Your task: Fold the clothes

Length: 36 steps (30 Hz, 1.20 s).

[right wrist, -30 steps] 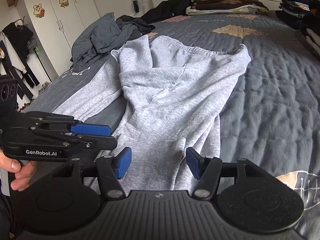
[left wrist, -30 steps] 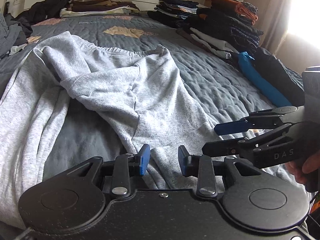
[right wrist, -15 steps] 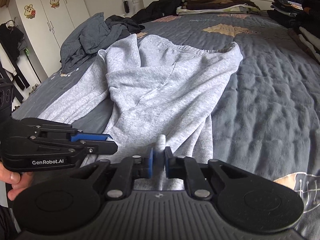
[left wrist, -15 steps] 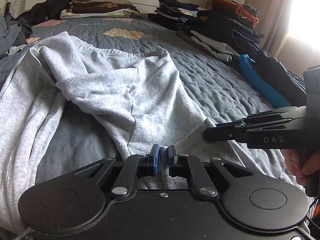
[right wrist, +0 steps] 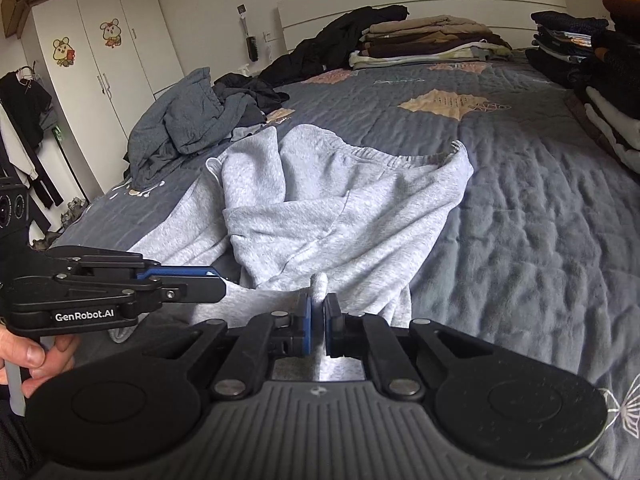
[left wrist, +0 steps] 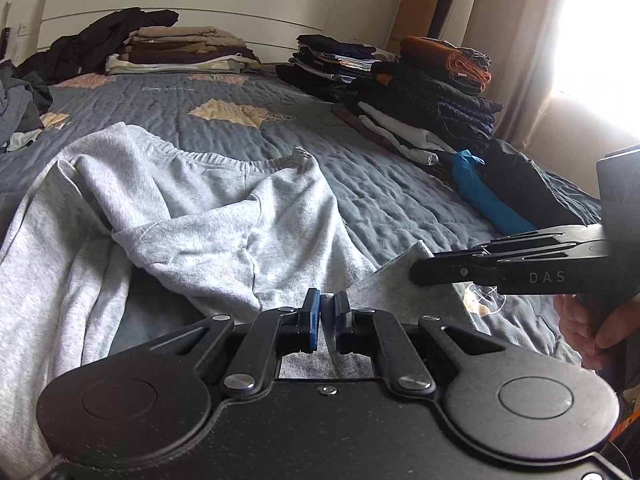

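The left tool (left wrist: 327,316) is closed on the near end of the grey sweatpants (left wrist: 248,216). Just to its right, the right tool (right wrist: 317,322) is pinched shut on the same end. The sweatpants run lengthwise away from both tools up the bed (right wrist: 520,208), waistband far.

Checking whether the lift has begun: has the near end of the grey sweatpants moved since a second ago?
Yes. Pinched by the left gripper and right gripper, the grey sweatpants end has risen off the quilt.

Left claw (left wrist: 327,322) and right claw (right wrist: 318,326) both clamped closed, side by side.
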Each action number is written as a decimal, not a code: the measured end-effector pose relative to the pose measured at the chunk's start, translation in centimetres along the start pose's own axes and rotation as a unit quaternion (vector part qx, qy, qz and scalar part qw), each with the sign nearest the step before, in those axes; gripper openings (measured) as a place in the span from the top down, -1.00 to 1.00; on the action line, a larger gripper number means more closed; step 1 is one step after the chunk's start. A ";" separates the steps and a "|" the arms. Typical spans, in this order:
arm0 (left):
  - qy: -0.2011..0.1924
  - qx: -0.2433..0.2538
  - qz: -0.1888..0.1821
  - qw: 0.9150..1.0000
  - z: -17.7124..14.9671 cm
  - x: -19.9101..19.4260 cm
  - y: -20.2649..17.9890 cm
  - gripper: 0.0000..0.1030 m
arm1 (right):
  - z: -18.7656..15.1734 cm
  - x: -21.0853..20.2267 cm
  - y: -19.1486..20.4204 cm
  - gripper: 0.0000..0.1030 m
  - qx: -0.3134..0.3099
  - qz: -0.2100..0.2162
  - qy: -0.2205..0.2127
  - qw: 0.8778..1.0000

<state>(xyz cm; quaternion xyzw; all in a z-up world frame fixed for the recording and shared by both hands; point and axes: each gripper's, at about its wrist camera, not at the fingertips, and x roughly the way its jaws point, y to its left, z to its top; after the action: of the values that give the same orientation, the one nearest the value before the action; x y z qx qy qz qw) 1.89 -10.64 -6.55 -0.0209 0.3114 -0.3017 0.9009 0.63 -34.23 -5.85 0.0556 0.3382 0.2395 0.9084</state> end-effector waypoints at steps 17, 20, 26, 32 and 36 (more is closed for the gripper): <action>-0.055 0.099 0.025 0.993 11.2 5.0 1.5 0.86 | 8.1 2.2 -3.7 0.88 0.009 -0.002 -0.080 0.997; -0.053 0.108 0.034 0.992 12.2 7.3 2.2 0.86 | 9.8 4.4 -5.1 0.88 0.009 -0.015 -0.080 0.997; -0.041 0.101 0.058 0.992 12.5 11.4 4.4 0.86 | 11.5 9.1 -6.3 0.88 -0.029 -0.047 -0.072 0.996; -0.032 0.100 0.078 0.991 12.5 14.9 6.1 0.84 | 11.7 13.3 -7.3 0.84 -0.065 -0.093 -0.068 0.991; -0.045 0.096 0.098 0.989 11.7 13.7 6.9 0.50 | 11.4 14.9 -8.3 0.24 -0.062 -0.133 -0.047 0.988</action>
<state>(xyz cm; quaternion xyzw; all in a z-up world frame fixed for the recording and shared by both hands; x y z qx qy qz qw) 20.81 -14.42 -6.18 0.0830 0.2406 -0.2390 0.9371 20.98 -33.78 -8.03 -0.0346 0.2838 0.1340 0.9488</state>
